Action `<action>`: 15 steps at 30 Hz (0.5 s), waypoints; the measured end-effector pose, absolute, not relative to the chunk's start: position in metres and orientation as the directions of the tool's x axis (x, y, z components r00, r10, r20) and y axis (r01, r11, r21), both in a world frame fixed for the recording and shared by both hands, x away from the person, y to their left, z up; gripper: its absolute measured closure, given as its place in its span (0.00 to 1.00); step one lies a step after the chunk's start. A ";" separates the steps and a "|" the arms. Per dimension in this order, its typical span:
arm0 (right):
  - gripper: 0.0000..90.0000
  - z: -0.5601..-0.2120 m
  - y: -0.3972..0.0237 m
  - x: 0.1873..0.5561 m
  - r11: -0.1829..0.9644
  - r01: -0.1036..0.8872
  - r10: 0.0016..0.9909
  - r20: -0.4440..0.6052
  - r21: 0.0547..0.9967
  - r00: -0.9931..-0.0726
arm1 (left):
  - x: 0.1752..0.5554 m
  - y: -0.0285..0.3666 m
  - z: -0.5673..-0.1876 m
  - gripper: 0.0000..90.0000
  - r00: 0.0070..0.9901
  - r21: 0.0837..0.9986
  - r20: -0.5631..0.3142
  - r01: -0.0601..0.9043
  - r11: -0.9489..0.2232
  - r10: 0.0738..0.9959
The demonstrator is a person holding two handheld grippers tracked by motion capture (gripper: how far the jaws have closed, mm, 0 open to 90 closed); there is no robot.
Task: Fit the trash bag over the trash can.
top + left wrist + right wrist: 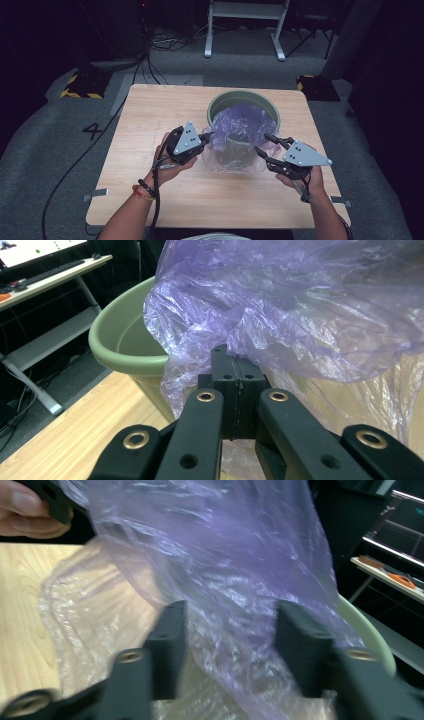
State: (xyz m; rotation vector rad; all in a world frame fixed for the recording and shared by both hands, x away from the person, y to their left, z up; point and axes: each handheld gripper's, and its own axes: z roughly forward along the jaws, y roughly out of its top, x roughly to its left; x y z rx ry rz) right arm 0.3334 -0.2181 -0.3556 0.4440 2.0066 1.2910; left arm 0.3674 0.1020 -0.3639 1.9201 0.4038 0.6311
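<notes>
left gripper [206, 136] clamped on thin purple plastic bag [240, 132] edge; right gripper [268, 145] jaws apart, straddling opposite edge, green round bin [243, 100] beyond.

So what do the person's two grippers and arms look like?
Both the left gripper and the right gripper are black, with two black jaws, brass-coloured rivets and a grey three-cornered plate on top. A black cable trails from each. The left wrist wears beaded bracelets; no sleeves show.

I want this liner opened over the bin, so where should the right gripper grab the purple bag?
Probably the loose near edge of the purple bag, approached from the right, opposite the left gripper pinching its other side. The film drapes between the open right gripper jaws, beside the green bin.
</notes>
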 end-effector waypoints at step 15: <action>0.99 -0.357 -0.252 0.336 0.384 -0.038 0.698 -0.316 0.923 -0.642 | 0.376 0.108 -0.371 1.00 0.796 0.904 0.238 0.028 -0.426 0.557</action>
